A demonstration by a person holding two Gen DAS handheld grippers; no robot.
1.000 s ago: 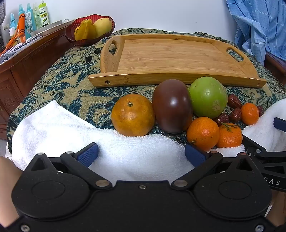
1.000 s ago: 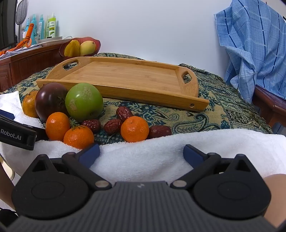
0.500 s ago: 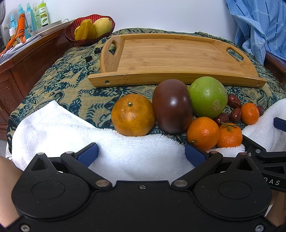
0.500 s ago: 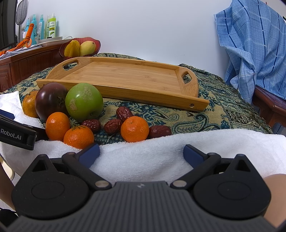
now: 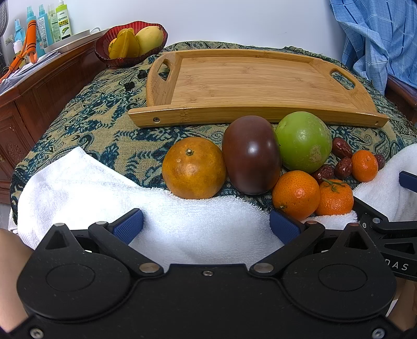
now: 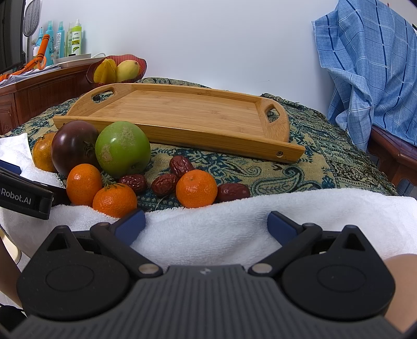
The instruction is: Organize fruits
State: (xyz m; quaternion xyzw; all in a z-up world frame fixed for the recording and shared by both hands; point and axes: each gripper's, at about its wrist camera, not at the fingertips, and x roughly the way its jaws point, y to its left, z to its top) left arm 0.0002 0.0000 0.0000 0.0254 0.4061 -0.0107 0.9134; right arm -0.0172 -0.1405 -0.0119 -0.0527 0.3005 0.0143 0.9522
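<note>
A pile of fruit lies on the patterned cloth before a bare bamboo tray (image 5: 247, 78) (image 6: 182, 112). It holds a large orange (image 5: 193, 168) (image 6: 41, 153), a dark purple tomato (image 5: 251, 154) (image 6: 74, 146), a green apple (image 5: 303, 142) (image 6: 122, 148), three small mandarins (image 5: 295, 194) (image 6: 196, 188) and several red dates (image 5: 341, 147) (image 6: 164, 183). My left gripper (image 5: 206, 225) rests open over the white towel (image 5: 91, 187), short of the orange. My right gripper (image 6: 206, 224) is open over the towel (image 6: 286, 206), just short of the mandarins.
A red bowl (image 5: 104, 52) (image 6: 91, 75) of yellow fruit stands at the back left beside a wooden cabinet (image 5: 39, 86) with bottles (image 5: 52, 23) on it. A blue checked cloth (image 6: 370, 65) hangs over a chair at the right.
</note>
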